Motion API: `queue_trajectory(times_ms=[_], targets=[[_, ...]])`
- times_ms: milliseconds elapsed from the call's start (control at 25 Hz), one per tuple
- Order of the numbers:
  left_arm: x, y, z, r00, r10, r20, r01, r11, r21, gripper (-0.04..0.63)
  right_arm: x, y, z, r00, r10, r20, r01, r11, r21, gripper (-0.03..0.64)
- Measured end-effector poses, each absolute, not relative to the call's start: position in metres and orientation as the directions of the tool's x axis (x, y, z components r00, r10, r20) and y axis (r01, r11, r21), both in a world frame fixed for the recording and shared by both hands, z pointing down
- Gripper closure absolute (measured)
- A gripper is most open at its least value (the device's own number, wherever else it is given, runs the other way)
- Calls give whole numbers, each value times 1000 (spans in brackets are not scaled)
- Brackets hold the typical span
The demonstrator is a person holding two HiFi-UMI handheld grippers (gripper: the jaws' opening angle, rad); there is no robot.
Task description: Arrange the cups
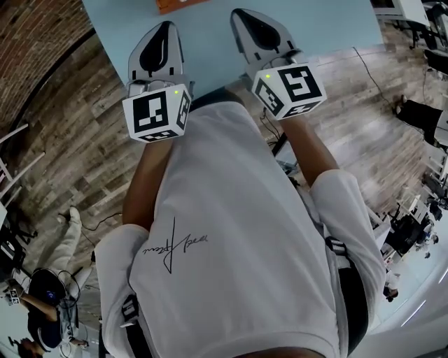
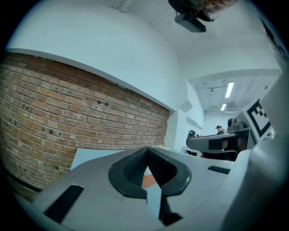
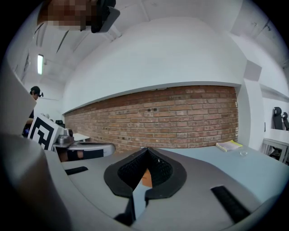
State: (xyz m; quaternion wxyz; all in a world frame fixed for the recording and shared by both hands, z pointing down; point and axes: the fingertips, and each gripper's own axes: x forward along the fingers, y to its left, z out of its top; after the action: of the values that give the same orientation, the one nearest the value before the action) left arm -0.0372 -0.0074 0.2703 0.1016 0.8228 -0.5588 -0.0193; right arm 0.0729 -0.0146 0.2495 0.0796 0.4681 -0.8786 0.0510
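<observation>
No cup shows in any view. In the head view my left gripper (image 1: 166, 26) and my right gripper (image 1: 241, 14) point side by side over the near edge of a pale blue table (image 1: 210, 49). Both are shut with nothing between the jaws. An orange object (image 1: 178, 5) lies on the table just beyond them, cut off by the picture's top edge. In the left gripper view the left gripper (image 2: 147, 149) has its jaws meeting, and a bit of the orange object (image 2: 149, 181) shows behind them. The right gripper (image 3: 147, 150) in its own view looks the same, with the orange object (image 3: 145, 177) behind it.
A brick wall (image 2: 67, 113) stands behind the table. A yellow pad (image 3: 229, 145) and a small clear object (image 3: 243, 153) lie at the table's far right. The floor is wood plank (image 1: 77, 140), with cables and seated people around the room's edges.
</observation>
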Motion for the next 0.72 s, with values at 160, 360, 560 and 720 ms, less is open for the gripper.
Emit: queue_trajectory(times_ms=[160,360,560,720], targets=[[-37,-6,272,380,-921,85,-915,-361,182,586,68,-10,252,-577,-792,198,-812,583,-35,598],[-43,-7,275,377,-922,90,-916,-356,183,586,64,-8,256,-601,-772,207,-795,604,-54,598],[-41,-11,275,381,-920,94,-916,-362,175,586,65,-8,259,-603,-767,220,-793,606,-60,598],[-37,-12,273,387,-918,92,-913,-367,179,586,71,-9,260,-599,-768,226,-796,602,-65,598]])
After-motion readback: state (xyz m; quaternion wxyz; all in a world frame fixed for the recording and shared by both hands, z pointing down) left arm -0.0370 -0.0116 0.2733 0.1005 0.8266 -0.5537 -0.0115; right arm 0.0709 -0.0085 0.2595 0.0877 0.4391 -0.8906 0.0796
